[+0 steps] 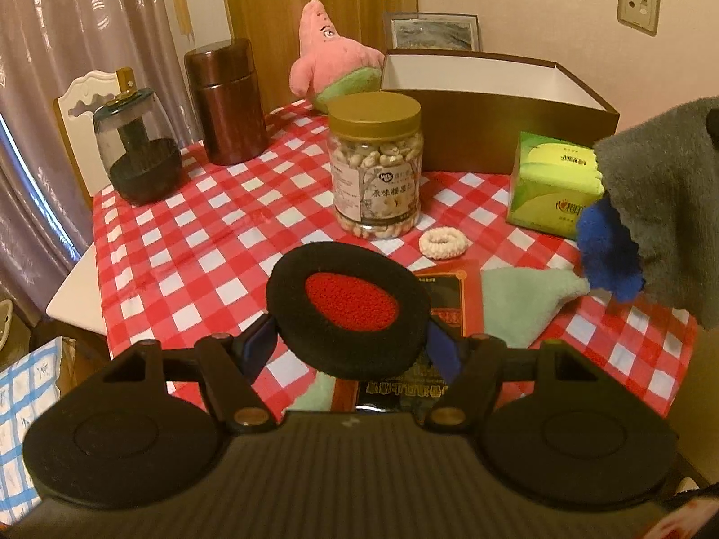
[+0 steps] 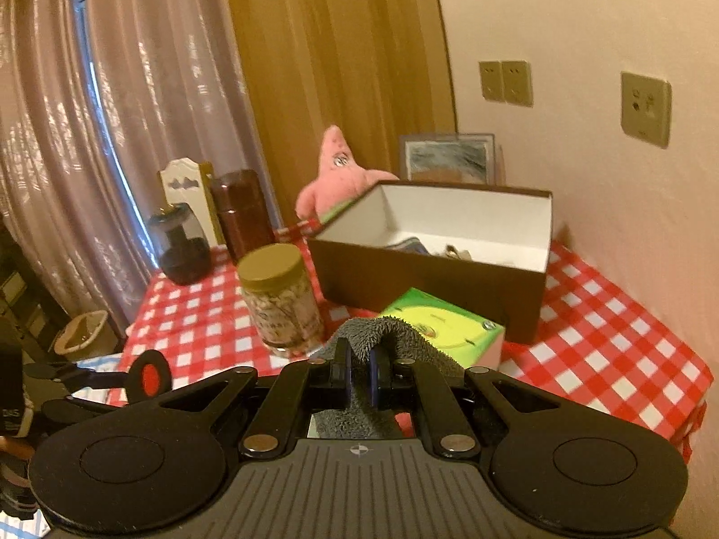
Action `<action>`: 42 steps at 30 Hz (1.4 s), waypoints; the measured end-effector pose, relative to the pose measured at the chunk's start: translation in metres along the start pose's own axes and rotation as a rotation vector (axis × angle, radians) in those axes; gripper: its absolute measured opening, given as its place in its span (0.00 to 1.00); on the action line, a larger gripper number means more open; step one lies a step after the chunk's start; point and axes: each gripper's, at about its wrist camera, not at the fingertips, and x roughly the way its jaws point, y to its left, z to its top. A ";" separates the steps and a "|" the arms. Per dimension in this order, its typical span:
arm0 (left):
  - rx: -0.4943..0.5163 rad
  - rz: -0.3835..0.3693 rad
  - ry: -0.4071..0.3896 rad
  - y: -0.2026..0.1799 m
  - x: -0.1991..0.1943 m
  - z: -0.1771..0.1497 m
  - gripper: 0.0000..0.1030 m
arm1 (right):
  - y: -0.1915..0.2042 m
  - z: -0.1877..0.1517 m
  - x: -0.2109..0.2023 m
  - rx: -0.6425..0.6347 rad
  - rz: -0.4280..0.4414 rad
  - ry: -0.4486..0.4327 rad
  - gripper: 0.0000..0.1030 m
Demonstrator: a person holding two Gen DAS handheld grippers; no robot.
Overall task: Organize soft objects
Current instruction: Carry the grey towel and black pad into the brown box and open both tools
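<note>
Two claws work above the worktop [image 1: 215, 242]: left claw [image 1: 348, 341] clamps a black-and-red pad [image 1: 346, 314]; right claw [image 2: 359, 379] pinches a grey towel [image 2: 386, 337] near the box [image 2: 427, 278].

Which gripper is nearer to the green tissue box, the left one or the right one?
Right. The right gripper, holding the grey cloth, hangs just before the green tissue box. The left gripper, holding the black and red pad, is farther, off to the box's left.
</note>
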 end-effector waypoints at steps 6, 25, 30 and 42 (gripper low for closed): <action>0.026 -0.021 -0.016 -0.004 -0.003 0.011 0.68 | 0.003 0.005 0.001 -0.017 0.015 0.010 0.07; 0.120 -0.088 -0.056 -0.082 0.030 0.077 0.68 | -0.104 0.036 -0.017 0.012 -0.114 -0.014 0.07; 0.134 -0.077 -0.082 -0.101 0.047 0.105 0.68 | -0.138 0.062 -0.012 -0.017 -0.129 -0.053 0.07; 0.110 -0.007 -0.150 -0.137 0.099 0.196 0.68 | -0.181 0.159 0.045 -0.101 -0.015 -0.211 0.07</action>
